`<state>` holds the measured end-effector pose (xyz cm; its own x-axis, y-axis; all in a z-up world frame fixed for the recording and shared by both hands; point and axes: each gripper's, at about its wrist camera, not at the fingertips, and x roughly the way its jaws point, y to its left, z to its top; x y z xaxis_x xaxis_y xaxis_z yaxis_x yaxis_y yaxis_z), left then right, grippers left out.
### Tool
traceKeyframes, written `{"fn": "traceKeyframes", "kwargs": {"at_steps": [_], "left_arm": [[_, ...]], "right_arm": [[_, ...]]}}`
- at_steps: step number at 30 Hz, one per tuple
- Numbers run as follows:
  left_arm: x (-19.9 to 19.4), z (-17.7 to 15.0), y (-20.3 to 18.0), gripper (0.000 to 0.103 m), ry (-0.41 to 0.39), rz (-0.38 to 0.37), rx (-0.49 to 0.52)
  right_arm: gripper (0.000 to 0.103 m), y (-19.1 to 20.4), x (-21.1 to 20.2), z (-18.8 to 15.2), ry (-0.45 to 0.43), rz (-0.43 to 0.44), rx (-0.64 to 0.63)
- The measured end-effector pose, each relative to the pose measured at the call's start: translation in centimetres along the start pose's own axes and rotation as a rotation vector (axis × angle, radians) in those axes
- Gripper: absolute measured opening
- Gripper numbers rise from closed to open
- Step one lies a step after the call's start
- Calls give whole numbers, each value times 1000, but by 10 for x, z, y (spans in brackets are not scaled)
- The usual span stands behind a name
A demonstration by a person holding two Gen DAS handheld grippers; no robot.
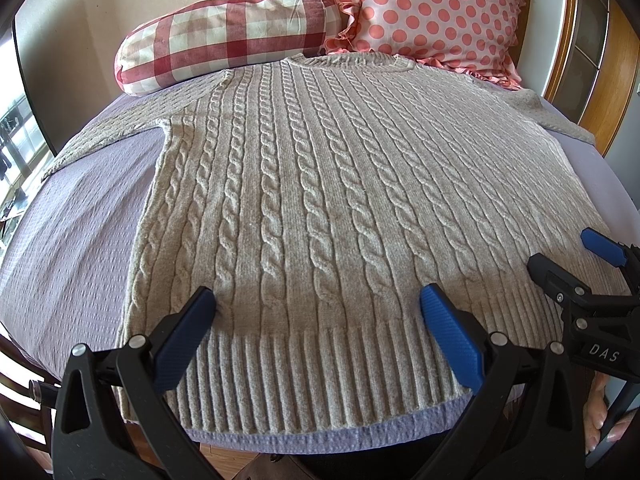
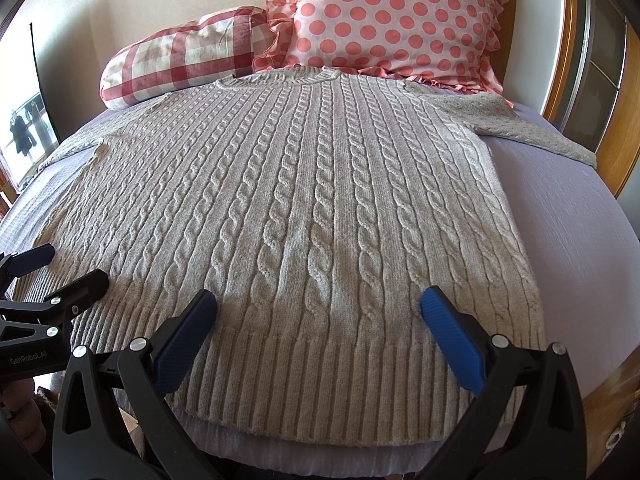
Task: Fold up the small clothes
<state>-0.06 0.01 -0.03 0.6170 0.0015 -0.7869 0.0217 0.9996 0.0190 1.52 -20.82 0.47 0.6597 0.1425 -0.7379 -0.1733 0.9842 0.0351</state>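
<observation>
A beige cable-knit sweater (image 1: 320, 184) lies flat, front up, on a lilac bed cover (image 1: 80, 232), neck toward the pillows, both sleeves spread out sideways. It also fills the right wrist view (image 2: 304, 208). My left gripper (image 1: 318, 300) is open and empty, hovering over the ribbed hem at the sweater's left half. My right gripper (image 2: 320, 300) is open and empty over the hem's right half. The right gripper shows at the right edge of the left wrist view (image 1: 576, 260); the left gripper shows at the left edge of the right wrist view (image 2: 64, 266).
A red-and-white checked bolster (image 1: 228, 36) and a pink polka-dot pillow (image 1: 436, 12) lie behind the sweater's neck. A wooden frame (image 1: 600, 76) stands at the right. The bed cover's near edge (image 1: 320, 436) lies just below the hem.
</observation>
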Motion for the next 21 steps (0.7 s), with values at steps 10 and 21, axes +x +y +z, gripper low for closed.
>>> {"fn": "traceKeyframes", "kwargs": {"at_steps": [10,21], "left_arm": [[-3,27,9,101,-22,-54,25],[3,96,44,101,-176,-90,-82]], "right_arm": [[102,-175,-11,110,-127,-172,311],[55,-423,93,163,-37,-336,928]]}}
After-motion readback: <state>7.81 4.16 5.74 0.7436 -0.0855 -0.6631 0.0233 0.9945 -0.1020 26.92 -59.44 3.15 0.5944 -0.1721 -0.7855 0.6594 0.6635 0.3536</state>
